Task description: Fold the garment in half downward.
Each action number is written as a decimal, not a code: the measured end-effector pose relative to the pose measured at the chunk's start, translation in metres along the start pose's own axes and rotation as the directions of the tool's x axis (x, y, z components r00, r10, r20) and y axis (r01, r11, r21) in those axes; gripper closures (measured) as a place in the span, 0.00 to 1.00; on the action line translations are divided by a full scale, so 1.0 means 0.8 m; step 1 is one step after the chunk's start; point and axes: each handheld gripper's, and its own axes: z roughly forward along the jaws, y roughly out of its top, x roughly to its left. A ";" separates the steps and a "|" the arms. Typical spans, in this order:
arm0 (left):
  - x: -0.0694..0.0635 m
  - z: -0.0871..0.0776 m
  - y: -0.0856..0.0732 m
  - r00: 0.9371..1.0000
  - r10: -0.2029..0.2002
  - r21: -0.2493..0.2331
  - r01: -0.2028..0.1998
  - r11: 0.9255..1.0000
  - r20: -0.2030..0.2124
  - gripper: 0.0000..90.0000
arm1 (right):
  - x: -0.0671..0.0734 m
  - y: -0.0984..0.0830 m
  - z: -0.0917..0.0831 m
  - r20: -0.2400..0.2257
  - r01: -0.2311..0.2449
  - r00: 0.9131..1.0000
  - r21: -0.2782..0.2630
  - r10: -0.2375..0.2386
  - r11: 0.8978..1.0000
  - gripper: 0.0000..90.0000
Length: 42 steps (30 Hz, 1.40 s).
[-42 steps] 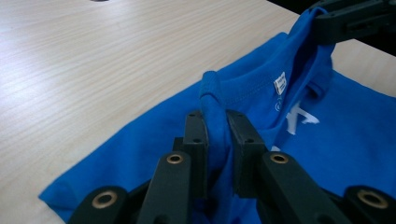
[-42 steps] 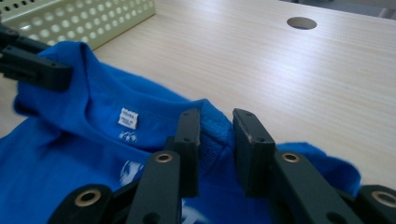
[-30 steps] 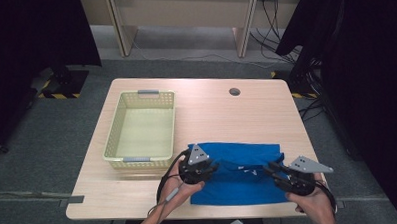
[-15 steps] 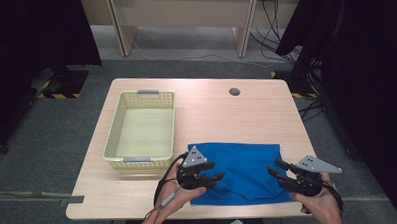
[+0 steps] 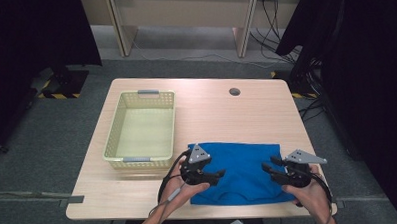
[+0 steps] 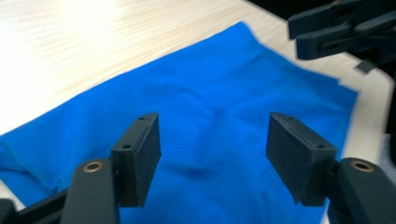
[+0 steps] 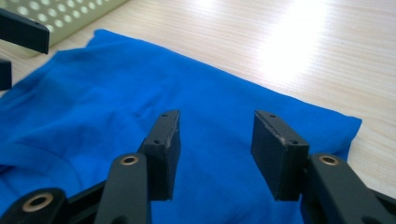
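Observation:
A blue cloth (image 5: 243,165) lies flat on the near right part of the wooden table (image 5: 221,116). My left gripper (image 5: 216,175) is over the cloth's left edge and points right. Its jaws have just been opening and now stand open above the cloth (image 6: 210,112), pinching nothing. My right gripper (image 5: 266,169) is at the cloth's right edge and points left. Its jaws have also just been opening and hover open over the cloth (image 7: 140,88) with nothing gripped. Each gripper faces the other: the right gripper (image 6: 341,28) and the left gripper (image 7: 21,32) show across the cloth.
A pale yellow perforated basket (image 5: 114,130) stands to the left of the cloth, its corner (image 7: 60,11) close to the left gripper. A round cable hole (image 5: 234,91) sits near the table's far edge. Bare wood lies beyond the cloth.
Both grippers' jaws have opened and let go of the cloth, which now lies smoother. The right gripper swung out to the right and came partly back; the left hand stayed put.

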 end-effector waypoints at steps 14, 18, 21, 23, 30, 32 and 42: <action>0.009 0.028 -0.038 0.989 0.106 0.134 -0.092 0.987 -0.101 0.35 | -0.012 -0.044 0.022 0.055 -0.001 0.998 0.122 -0.005 0.992 0.53; 0.002 0.021 -0.045 0.979 0.178 0.151 -0.161 0.975 -0.103 0.37 | -0.023 -0.057 0.006 0.077 0.000 0.997 0.107 -0.008 0.994 0.56; 0.004 0.016 -0.047 0.976 0.197 0.153 -0.181 0.971 -0.093 0.38 | -0.024 -0.062 0.000 0.079 0.004 0.997 0.106 -0.013 0.994 0.57; 0.004 0.017 -0.047 0.977 0.194 0.151 -0.178 0.972 -0.092 0.38 | -0.023 -0.062 0.000 0.086 0.010 0.996 0.108 -0.019 0.994 0.57; -0.006 0.019 -0.044 0.987 0.142 0.148 -0.129 0.980 -0.075 0.27 | -0.017 -0.056 0.003 0.097 0.012 0.995 0.106 -0.023 0.994 0.48; -0.013 0.018 -0.042 0.992 0.116 0.131 -0.109 0.985 -0.048 0.24 | -0.017 -0.052 0.005 0.092 0.006 0.996 0.085 -0.014 0.996 0.47; -0.039 0.026 -0.043 0.987 0.153 0.141 -0.147 0.979 -0.039 0.20 | -0.004 -0.032 0.029 0.054 0.022 0.998 0.087 -0.026 0.996 0.42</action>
